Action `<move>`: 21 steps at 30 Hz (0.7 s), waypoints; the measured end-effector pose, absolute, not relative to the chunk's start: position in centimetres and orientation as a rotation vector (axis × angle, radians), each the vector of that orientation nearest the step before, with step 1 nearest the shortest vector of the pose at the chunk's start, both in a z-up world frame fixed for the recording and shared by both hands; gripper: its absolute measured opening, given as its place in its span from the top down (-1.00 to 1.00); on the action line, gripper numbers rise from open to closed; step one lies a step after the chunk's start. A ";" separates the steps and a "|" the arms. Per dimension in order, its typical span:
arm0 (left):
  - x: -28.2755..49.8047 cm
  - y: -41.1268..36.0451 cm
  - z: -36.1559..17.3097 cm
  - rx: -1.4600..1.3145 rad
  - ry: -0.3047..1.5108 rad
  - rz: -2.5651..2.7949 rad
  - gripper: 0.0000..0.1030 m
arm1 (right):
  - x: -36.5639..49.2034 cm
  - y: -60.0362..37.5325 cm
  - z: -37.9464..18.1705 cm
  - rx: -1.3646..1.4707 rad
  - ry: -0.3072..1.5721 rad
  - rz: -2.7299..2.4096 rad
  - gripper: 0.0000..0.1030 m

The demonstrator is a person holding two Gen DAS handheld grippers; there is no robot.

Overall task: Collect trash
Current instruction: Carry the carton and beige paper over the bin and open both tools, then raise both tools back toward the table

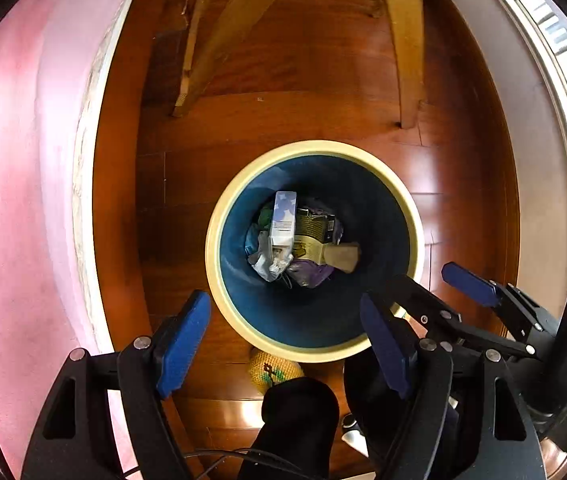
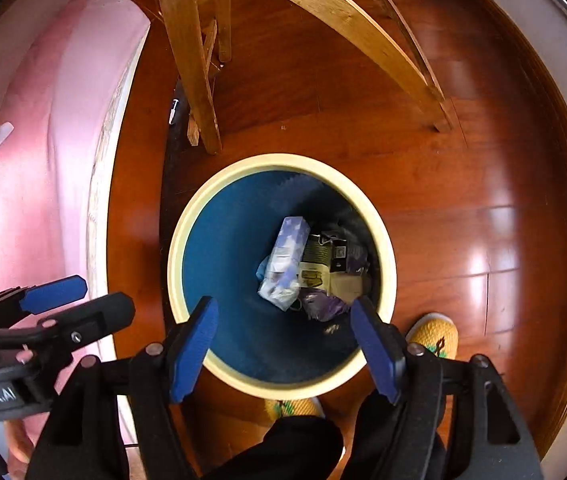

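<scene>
A round bin with a cream rim (image 1: 219, 216) (image 2: 175, 256) and a blue inside stands on the wooden floor below both grippers. At its bottom lies trash: a pale blue carton (image 1: 283, 220) (image 2: 285, 260), a dark printed box (image 1: 315, 232) (image 2: 317, 264), a purple wrapper (image 1: 311, 274) (image 2: 321, 304) and crumpled paper (image 1: 269, 262). My left gripper (image 1: 283, 344) is open and empty above the bin's near rim. My right gripper (image 2: 283, 348) is open and empty above the near rim too; it also shows in the left wrist view (image 1: 431, 280).
Wooden chair legs (image 1: 407, 40) (image 2: 187, 48) stand beyond the bin. A pink cloth-covered bed or sofa (image 1: 23, 160) (image 2: 35, 160) is on the left. A white wall (image 1: 523, 100) runs on the right. The person's yellow slippers (image 1: 273, 372) (image 2: 435, 334) are by the bin.
</scene>
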State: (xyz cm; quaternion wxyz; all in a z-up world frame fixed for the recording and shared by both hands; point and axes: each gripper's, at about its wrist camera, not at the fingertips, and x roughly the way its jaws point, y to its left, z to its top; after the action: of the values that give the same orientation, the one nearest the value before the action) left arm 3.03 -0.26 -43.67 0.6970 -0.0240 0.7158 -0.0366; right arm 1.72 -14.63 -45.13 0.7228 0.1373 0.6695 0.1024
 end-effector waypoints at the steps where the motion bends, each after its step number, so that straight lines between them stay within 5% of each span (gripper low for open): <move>1: 3.1 0.0 -43.5 -0.061 1.594 -0.074 -0.47 | 1.8 -14.6 -45.2 0.299 1.475 0.231 -0.36; 11: 3.7 0.4 -38.9 -0.051 1.494 -0.026 -0.47 | 2.5 -15.1 -41.5 0.292 1.431 0.240 -0.36; 21: 3.4 1.7 -28.9 -0.063 1.421 -0.028 -0.47 | 2.5 -15.4 -31.2 0.286 1.382 0.219 -0.35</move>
State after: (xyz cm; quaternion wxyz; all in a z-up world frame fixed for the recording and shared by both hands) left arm 3.36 1.66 -28.91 0.7576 -0.0291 0.6519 -0.0130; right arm 2.45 -15.35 -31.18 0.7555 0.1313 0.6339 0.1006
